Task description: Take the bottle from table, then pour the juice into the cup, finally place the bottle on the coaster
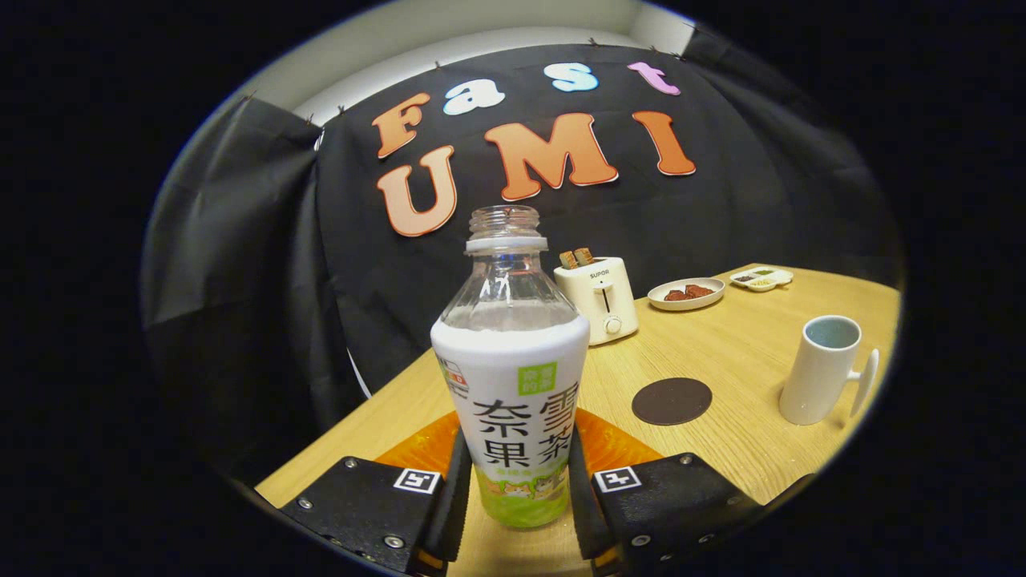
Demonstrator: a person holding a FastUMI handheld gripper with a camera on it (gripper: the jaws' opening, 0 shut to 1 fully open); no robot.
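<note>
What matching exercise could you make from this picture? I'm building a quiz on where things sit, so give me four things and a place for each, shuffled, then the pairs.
Things:
1. bottle
2. coaster
3. cup
4. toaster

Places:
A. by the black cloth wall, behind the bottle
B. flat on the table between bottle and cup
C. between the fingers of the claw
D. standing on the table beyond the coaster, handle turned away from the bottle

Pairs: 1-C, 2-B, 3-D, 4-A
</note>
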